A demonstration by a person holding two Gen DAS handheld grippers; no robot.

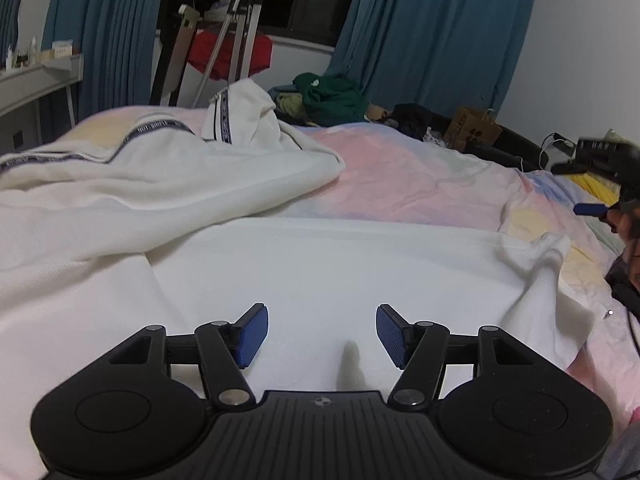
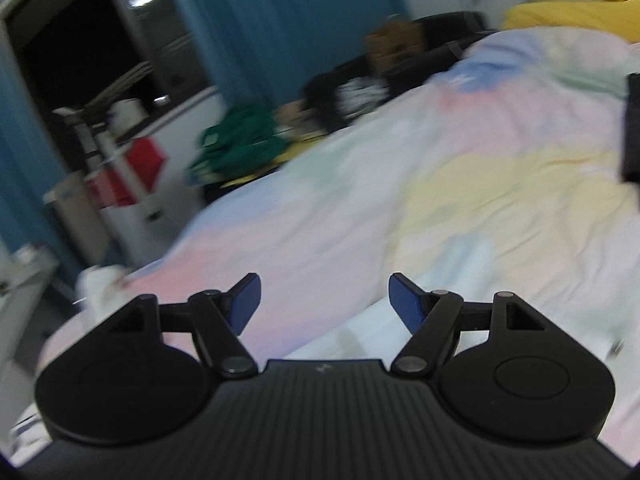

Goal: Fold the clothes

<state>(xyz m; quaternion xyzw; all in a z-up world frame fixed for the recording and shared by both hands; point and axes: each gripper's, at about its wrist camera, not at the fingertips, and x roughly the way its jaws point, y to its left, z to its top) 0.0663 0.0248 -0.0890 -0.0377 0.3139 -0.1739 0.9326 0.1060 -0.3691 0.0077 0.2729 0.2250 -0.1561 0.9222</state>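
A white garment (image 1: 312, 264) with dark patterned trim (image 1: 160, 130) lies spread and partly bunched on a pastel bedspread (image 1: 400, 176). My left gripper (image 1: 322, 336) is open and empty, low over the flat white cloth. My right gripper (image 2: 325, 306) is open and empty, above the bedspread (image 2: 480, 184) with a strip of the white garment (image 2: 360, 332) just below it. The right wrist view is blurred. In the left wrist view the right gripper (image 1: 600, 200) shows at the far right edge, beyond the garment's right corner (image 1: 552, 252).
A pile of green clothes (image 1: 332, 98) and dark clothes (image 1: 416, 120) lies at the bed's far edge, with a brown paper bag (image 1: 474, 126). Blue curtains (image 1: 432, 32), a red item on a rack (image 1: 228, 54) and a shelf (image 1: 36, 76) stand behind. A yellow pillow (image 2: 568, 12) lies far right.
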